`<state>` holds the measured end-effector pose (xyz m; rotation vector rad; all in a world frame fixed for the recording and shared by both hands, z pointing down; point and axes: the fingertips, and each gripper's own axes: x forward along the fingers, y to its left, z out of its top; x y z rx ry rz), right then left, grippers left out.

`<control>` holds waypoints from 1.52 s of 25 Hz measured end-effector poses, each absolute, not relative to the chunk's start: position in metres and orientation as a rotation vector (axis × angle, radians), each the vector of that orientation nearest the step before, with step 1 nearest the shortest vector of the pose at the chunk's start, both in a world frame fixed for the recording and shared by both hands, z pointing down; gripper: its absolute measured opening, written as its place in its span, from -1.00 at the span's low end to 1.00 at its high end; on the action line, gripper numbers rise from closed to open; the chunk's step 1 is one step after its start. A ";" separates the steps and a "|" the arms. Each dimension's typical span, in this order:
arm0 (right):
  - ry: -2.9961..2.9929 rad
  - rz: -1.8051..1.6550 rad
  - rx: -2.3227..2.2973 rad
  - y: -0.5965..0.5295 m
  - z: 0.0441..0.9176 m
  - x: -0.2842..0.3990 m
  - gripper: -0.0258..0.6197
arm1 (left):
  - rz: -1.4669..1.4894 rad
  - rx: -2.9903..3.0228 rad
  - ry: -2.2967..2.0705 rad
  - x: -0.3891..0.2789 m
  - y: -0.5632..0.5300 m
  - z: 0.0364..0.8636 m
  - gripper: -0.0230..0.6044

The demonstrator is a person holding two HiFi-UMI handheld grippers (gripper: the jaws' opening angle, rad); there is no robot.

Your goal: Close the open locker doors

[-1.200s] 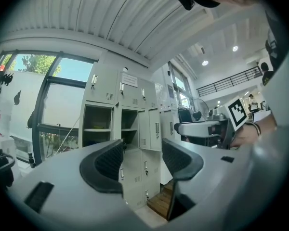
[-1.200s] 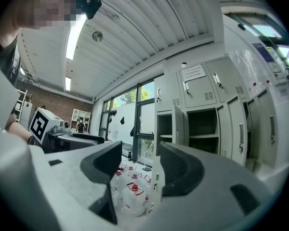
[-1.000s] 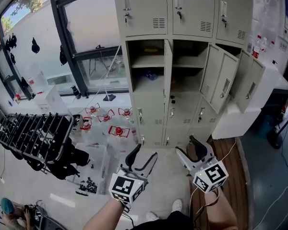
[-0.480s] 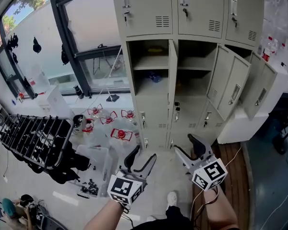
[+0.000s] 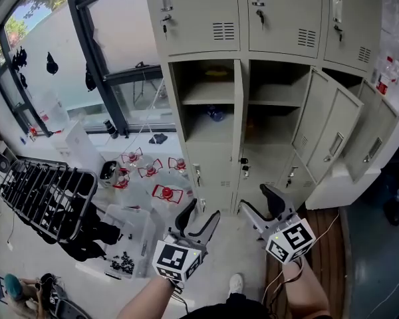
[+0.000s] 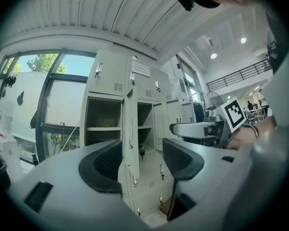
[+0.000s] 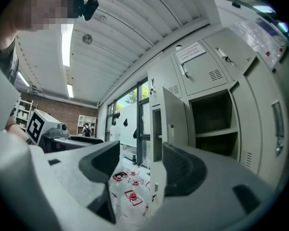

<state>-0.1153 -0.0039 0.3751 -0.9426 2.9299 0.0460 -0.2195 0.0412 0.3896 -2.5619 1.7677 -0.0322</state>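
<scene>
A beige bank of lockers stands ahead, with its top row closed. In the middle row three doors hang open: one edge-on between two empty compartments, one swung out, and one furthest right. My left gripper and right gripper are held level over the floor, short of the lockers. Both are open and hold nothing. The left gripper view shows its jaws framing the edge-on door. The right gripper view has its jaws before an open door.
Several red-capped water bottles stand on the floor left of the lockers, near a black wire rack. A large window is behind them. A white counter and a wooden floor strip lie to the right.
Both grippers and the head have advanced toward the lockers, which now fill more of the view. The jaws stay as wide as before. The doors have not moved.
</scene>
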 end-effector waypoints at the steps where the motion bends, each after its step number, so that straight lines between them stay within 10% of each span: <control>1: 2.929 0.043 -0.940 -0.011 0.375 -0.113 -0.10 | -0.034 -2.558 1.770 -0.217 0.034 0.389 -0.11; 38: 2.892 -0.023 -1.006 -0.155 0.384 -0.075 -0.10 | -0.113 -2.371 1.835 -0.183 -0.166 0.368 0.05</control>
